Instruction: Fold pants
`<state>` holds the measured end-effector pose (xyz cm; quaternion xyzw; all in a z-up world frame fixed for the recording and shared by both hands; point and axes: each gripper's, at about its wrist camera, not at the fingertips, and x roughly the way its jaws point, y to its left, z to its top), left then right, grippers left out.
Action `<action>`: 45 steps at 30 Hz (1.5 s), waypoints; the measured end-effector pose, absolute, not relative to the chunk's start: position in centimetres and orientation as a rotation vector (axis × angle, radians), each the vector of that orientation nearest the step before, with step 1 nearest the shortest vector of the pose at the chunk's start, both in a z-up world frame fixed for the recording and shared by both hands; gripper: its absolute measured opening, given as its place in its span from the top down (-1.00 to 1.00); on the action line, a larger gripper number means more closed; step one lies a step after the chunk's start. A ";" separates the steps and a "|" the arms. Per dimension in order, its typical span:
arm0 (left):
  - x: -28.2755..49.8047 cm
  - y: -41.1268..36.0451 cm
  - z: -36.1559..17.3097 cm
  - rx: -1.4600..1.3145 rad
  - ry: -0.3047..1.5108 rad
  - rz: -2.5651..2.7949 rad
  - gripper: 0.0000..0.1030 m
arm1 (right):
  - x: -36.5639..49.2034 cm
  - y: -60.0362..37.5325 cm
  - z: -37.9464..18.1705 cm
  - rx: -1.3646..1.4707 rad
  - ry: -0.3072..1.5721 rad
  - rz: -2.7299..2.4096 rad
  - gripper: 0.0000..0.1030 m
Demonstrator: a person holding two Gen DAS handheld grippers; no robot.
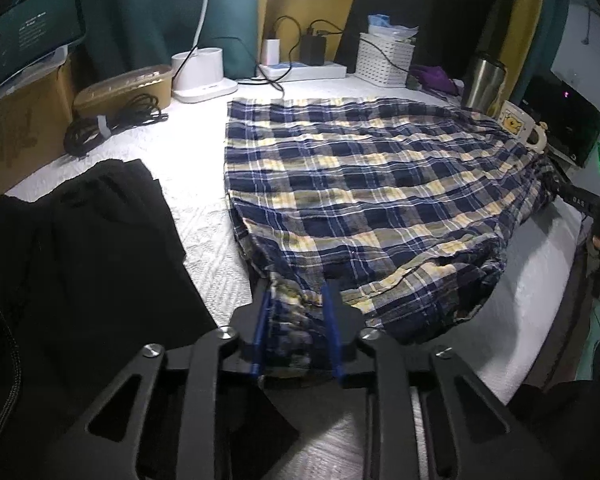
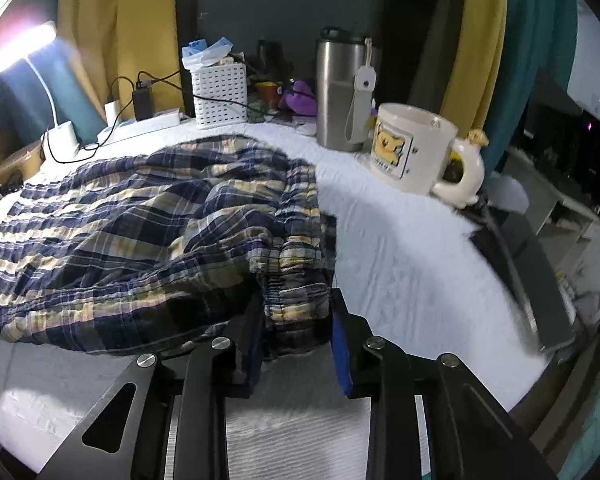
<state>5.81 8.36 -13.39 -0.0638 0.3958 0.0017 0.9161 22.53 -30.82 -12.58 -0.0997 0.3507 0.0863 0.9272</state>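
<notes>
Left tongs pinching plaid pants hem; right tongs gripping gathered waistband. Risk: swinging fabric toppling nearby mug or tumbler.

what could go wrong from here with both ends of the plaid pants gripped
1. The mug and steel tumbler stand close to the plaid pants; swinging the cloth over could knock them.
2. The right tongs hold only the bunched waistband, and the left tongs pinch a small bunch at the hem, so either could slip out mid-fold.
3. The black garment lies near the left tongs and might get dragged along.
</notes>
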 end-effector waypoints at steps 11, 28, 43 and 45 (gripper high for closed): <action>5.3 8.6 -13.7 -0.174 0.830 -0.013 0.60 | 23.0 -32.1 -13.7 -0.235 0.723 0.118 0.34; 4.1 10.2 -13.2 -0.291 0.764 -0.034 0.37 | 14.4 -19.9 -9.7 -0.309 0.578 0.479 -0.84; 5.3 9.7 -14.1 -0.301 0.794 -0.096 0.37 | 11.8 -6.2 -15.2 -0.494 0.740 0.853 0.00; 5.4 9.7 -14.2 -0.291 0.797 -0.090 0.37 | 11.6 -6.3 -15.6 -0.501 0.756 0.861 0.01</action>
